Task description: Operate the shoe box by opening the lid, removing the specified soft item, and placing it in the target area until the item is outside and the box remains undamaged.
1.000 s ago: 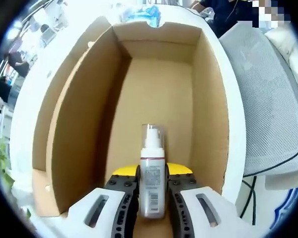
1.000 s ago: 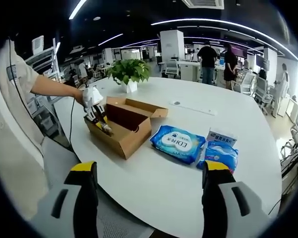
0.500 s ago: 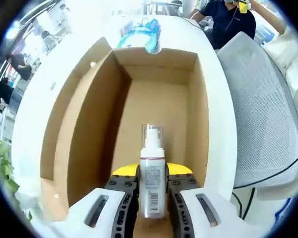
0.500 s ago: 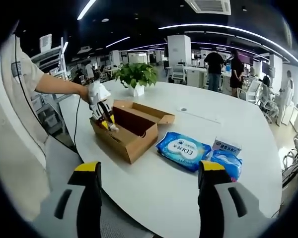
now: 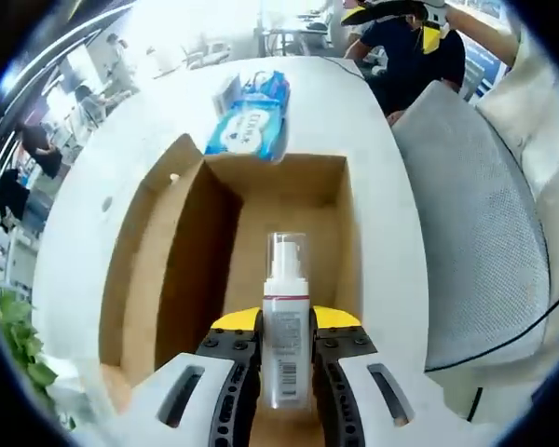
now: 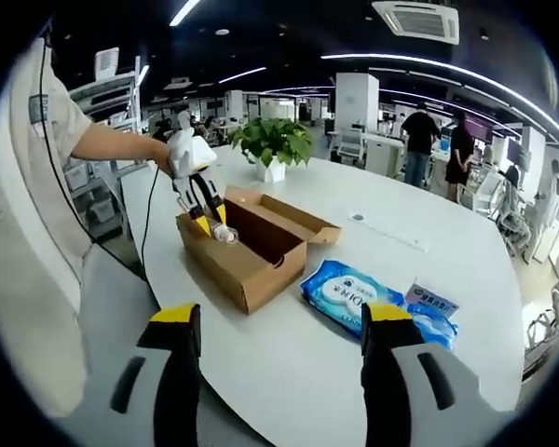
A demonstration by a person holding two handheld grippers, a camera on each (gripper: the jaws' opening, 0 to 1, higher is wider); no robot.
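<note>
My left gripper [image 5: 286,349] is shut on a small clear pump bottle [image 5: 286,326] with a white cap, held above the open cardboard shoe box [image 5: 158,279]. The box looks empty inside. In the right gripper view the same box [image 6: 252,244] sits on the white round table [image 6: 429,233], lid folded back, and the left gripper [image 6: 214,223] holds the bottle [image 6: 225,234] over its near end. My right gripper [image 6: 281,326] is open and empty, well back from the box. A blue wet-wipes pack [image 6: 348,291] [image 5: 252,128] lies beyond the box.
A second, smaller blue pack [image 6: 427,321] lies beside the wipes. A potted plant [image 6: 274,144] stands at the table's far side. A grey mesh chair [image 5: 484,233] is close to the table edge. People stand in the background.
The left gripper has risen with the bottle, lifting it from inside the box to above it. The right gripper stays open; its view has shifted slightly.
</note>
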